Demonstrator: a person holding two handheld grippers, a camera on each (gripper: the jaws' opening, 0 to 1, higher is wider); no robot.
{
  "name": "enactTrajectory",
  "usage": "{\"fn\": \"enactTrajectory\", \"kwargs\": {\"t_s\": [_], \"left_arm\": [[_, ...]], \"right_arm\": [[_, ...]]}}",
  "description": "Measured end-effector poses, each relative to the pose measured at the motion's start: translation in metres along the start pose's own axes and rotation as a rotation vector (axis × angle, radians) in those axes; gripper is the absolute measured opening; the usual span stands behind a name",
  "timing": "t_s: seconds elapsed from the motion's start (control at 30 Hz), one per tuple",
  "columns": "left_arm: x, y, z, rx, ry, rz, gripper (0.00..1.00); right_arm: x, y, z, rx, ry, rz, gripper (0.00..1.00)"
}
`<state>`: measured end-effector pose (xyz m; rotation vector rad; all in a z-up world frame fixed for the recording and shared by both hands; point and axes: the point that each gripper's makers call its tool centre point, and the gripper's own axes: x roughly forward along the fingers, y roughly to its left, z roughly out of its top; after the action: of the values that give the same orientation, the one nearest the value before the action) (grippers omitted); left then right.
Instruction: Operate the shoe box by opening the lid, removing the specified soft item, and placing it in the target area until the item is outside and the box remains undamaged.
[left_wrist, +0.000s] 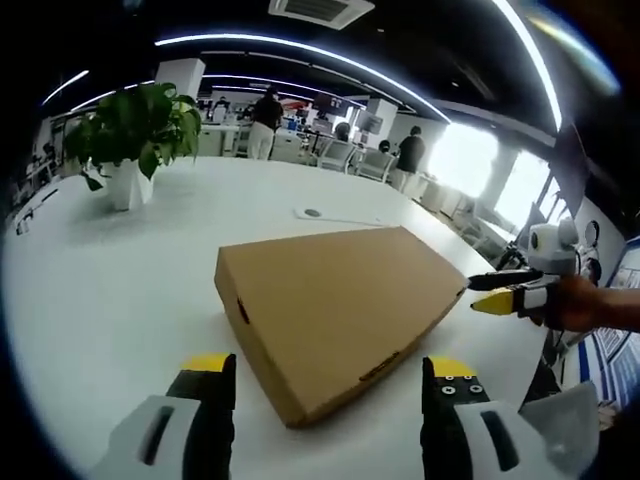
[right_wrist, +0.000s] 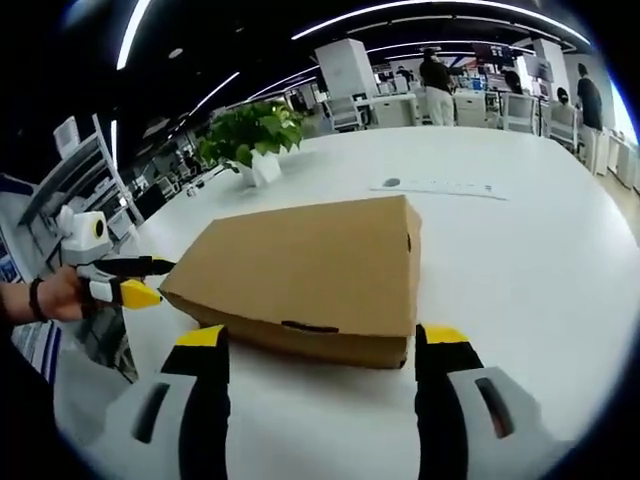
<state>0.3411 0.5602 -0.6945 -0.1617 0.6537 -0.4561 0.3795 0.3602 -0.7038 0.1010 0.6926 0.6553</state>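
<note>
1. The left tongs (left_wrist: 328, 385) stand wide apart with nothing between them, low at 6 o'clock in the left gripper view, just short of the near corner of the shoe box (left_wrist: 340, 305).
2. The right tongs (right_wrist: 320, 360) are likewise spread wide and empty in the right gripper view. Their yellow tips sit on either side of the box's front edge, just short of it.
3. The box lies flat and closed on the white tabletop (left_wrist: 110, 290), between the two tongs. It is plain brown cardboard, so I'd judge it light, fairly stiff, and easy to crease or tear.
4. A small slot in the front wall, at 6 o'clock on the box in the right gripper view, looks like the lid's catch. That front lip seems the place to grip, gently.
5. The soft item is hidden inside.
6. Farther off at 11 o'clock stands a potted plant (left_wrist: 135, 135).
</note>
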Motion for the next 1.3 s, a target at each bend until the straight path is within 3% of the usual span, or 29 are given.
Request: {"fn": "enactTrajectory", "kwargs": {"t_s": [0.17, 0.63, 1.3], "left_arm": [[0.007, -0.001, -0.002, 0.027, 0.016, -0.009, 0.77], [0.021, 0.011, -0.01, 0.039, 0.046, 0.015, 0.66], [0.011, 0.007, -0.011, 0.053, 0.045, 0.015, 0.63]], "right_arm": [[0.007, -0.002, -0.004, -0.038, 0.02, 0.0, 0.73], [0.013, -0.013, -0.003, -0.057, 0.027, -0.015, 0.65], [0.017, -0.004, -0.005, -0.08, 0.042, -0.046, 0.65]]}}
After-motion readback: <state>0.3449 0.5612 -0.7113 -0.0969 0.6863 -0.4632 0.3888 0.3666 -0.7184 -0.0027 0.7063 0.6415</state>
